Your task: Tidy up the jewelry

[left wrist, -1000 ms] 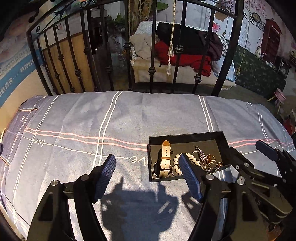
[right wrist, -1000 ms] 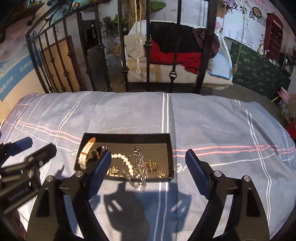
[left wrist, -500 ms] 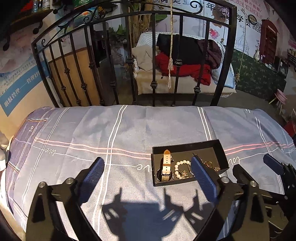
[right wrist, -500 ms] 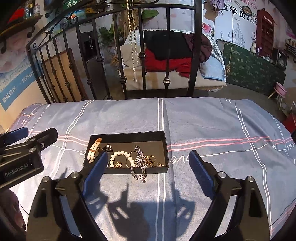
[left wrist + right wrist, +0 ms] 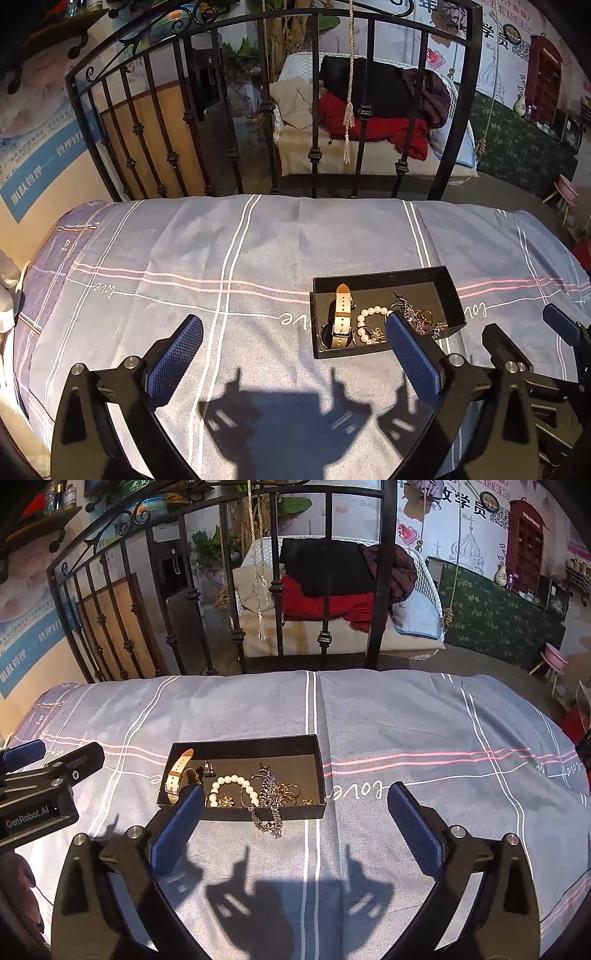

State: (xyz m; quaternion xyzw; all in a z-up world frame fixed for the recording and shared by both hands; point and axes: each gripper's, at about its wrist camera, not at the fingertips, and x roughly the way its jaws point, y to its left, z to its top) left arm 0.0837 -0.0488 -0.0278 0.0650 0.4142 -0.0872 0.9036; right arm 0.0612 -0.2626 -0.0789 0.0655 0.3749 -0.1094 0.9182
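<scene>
A shallow black tray (image 5: 384,275) (image 5: 243,744) lies on the grey bedspread. In it are a tan-strap watch (image 5: 341,314) (image 5: 177,773), a white pearl bracelet (image 5: 367,319) (image 5: 232,784), gold pieces (image 5: 424,317) (image 5: 288,790) and a silver chain (image 5: 269,812) that hangs over the tray's near rim onto the cloth. My left gripper (image 5: 293,347) is open and empty, above the bed to the tray's left. My right gripper (image 5: 295,816) is open and empty, above the tray's near right edge.
The bedspread (image 5: 221,258) (image 5: 424,731) has white and pink stripes. A black iron bed frame (image 5: 314,110) (image 5: 325,590) stands at the far edge. Beyond it is a swing seat with red and black clothes (image 5: 373,110). The left gripper's body (image 5: 37,790) shows at the right wrist view's left.
Both grippers have drawn back and up from the tray, which now looks smaller and farther. The jewelry has not moved. Both stay open.
</scene>
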